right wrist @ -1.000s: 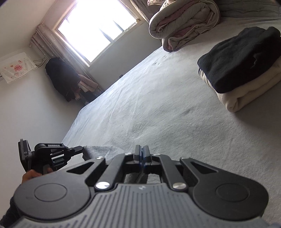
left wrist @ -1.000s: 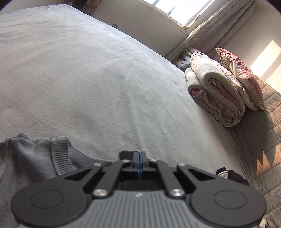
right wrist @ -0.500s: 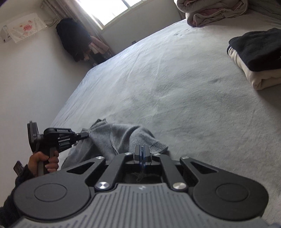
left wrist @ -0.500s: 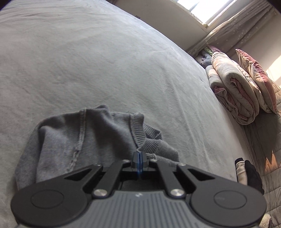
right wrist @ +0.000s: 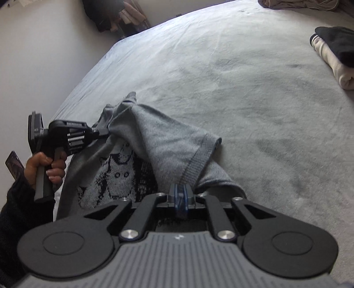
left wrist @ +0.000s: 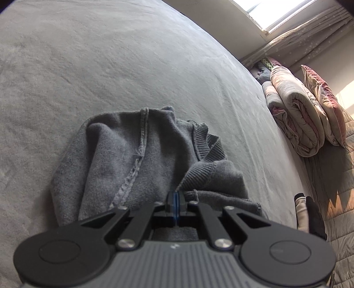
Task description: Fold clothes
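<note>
A grey knit sweater [left wrist: 132,166] lies bunched on the grey bed cover [left wrist: 132,66], inside out along one seam. My left gripper [left wrist: 176,198] is shut on a fold of it near the ribbed edge. The right wrist view shows the same sweater [right wrist: 159,141] with a black knitted pattern on its lower part. There the left gripper [right wrist: 105,131] pinches the sweater's far corner, held by a person's hand [right wrist: 44,166]. My right gripper [right wrist: 180,195] sits at the ribbed hem. Its jaws are opening, a narrow gap shows, and the hem's edge lies between them.
A folded stack of black and cream clothes [right wrist: 334,53] lies at the bed's right side, also seen as the stack [left wrist: 309,217]. A rolled quilt [left wrist: 294,117] and a pillow [left wrist: 325,106] sit by the window. Dark clothes [right wrist: 106,13] hang beyond the bed's far corner.
Both grippers came down toward the bed with the sweater, which now lies bunched in front of them. The right jaws went from shut to slightly parted.
</note>
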Motion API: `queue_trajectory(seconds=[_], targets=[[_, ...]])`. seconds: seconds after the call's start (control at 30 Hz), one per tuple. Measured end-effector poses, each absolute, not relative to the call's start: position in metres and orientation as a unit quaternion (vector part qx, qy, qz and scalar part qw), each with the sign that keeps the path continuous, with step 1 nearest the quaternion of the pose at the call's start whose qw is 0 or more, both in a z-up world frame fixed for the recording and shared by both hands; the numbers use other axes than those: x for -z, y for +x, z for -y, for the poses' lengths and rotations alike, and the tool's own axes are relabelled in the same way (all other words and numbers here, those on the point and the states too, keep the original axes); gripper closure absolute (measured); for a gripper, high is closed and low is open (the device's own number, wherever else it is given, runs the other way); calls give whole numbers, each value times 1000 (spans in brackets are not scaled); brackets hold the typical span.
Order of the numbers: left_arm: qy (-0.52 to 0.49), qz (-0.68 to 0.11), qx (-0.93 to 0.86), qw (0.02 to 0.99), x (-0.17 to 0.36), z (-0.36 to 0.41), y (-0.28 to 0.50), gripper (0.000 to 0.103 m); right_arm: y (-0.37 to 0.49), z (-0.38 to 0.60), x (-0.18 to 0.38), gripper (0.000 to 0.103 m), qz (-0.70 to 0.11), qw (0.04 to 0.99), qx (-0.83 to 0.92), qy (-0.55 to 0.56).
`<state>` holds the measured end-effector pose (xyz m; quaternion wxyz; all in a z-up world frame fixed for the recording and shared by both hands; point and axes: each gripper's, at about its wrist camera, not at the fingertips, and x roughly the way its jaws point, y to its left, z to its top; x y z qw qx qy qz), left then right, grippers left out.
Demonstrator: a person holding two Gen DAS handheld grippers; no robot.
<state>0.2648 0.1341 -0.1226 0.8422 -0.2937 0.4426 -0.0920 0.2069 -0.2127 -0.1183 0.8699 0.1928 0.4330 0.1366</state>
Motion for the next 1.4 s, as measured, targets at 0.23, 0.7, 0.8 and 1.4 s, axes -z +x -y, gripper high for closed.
queue_trajectory(seconds=[0.23, 0.7, 0.8, 1.4], targets=[[-299, -453, 103, 833, 122, -139, 269, 102, 239, 233, 123, 55, -413, 882, -82, 212], [-341, -484, 105, 799, 105, -127, 304, 68, 273, 202, 148, 62, -427, 889, -91, 141], [-352, -510, 87, 780, 109, -122, 309, 70, 275, 195, 149, 70, -429, 889, -101, 121], [-336, -466, 109, 811, 69, -62, 327, 99, 266, 234, 100, 96, -342, 938, -26, 55]])
